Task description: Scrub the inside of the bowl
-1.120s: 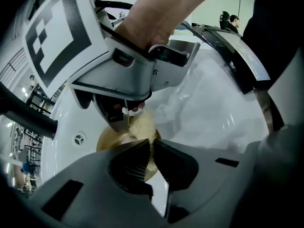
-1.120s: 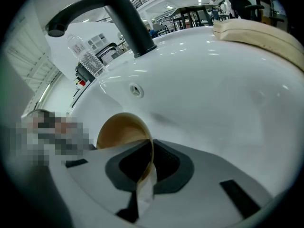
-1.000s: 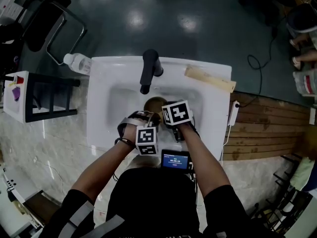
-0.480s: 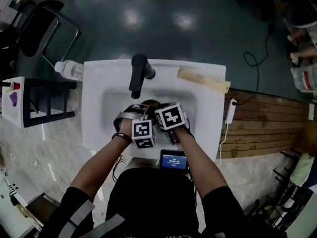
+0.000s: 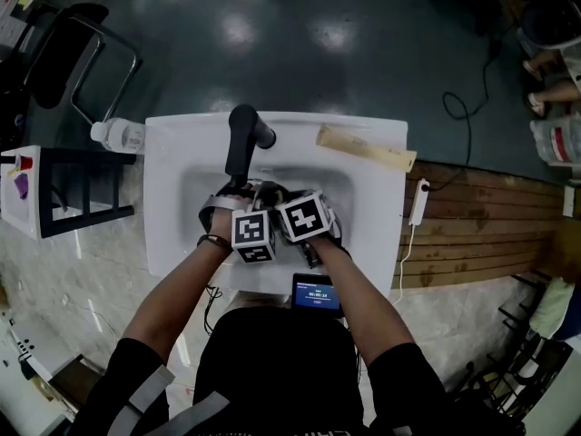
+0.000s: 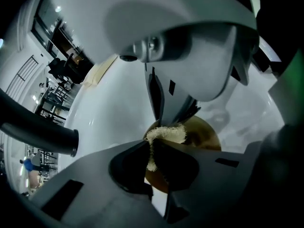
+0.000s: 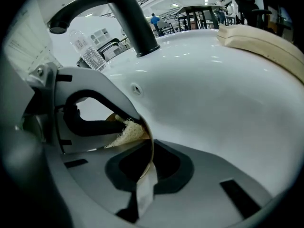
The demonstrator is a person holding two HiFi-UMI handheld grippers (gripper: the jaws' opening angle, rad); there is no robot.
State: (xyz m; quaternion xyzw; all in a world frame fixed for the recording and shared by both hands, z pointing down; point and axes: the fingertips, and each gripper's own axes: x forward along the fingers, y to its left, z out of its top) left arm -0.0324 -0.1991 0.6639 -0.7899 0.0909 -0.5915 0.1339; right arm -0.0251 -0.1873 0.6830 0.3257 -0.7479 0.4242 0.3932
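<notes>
White sink (image 5: pixel 386 198) seen over dark floor, black faucet (image 5: pixel 241 143) at back. Plastic bottle (image 5: pixel 118 136) lying by left back corner, pale wooden block (image 5: pixel 363 148) laid on right back rim. Both grippers seen inside basin. Brown bowl (image 6: pixel 206 136) held in basin, its thin rim clamped by right gripper (image 7: pixel 149 158). Beige fibrous scrubber (image 6: pixel 166 134) pinched tight by left gripper (image 6: pixel 154 151) and set against bowl's inner face.
</notes>
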